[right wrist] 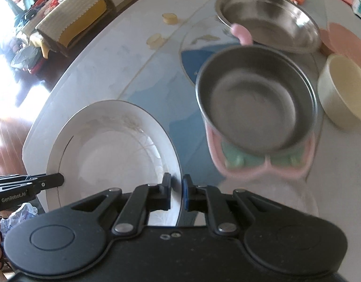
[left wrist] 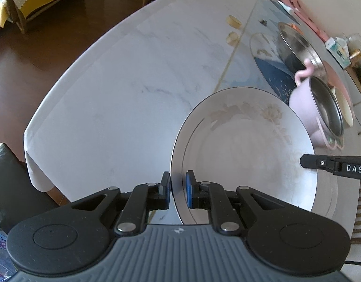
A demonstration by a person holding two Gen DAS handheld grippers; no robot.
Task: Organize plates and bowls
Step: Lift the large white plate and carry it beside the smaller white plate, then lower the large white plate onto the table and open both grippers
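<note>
A white plate with a thin dark ring and a faint flower print is held between both grippers over the near part of the table. My left gripper is shut on its left rim. My right gripper is shut on its right rim; it also shows in the left wrist view. Beyond the plate stands a steel bowl with a pink outer shell and handle on a pink and green mat. A wide steel bowl sits farther back, and a cream bowl stands at the right.
The round marble table has a glass turntable with a blue pattern. Two small yellowish pieces lie on the table. A pink lid and small cartons sit at the far right. A sofa stands beyond the table edge.
</note>
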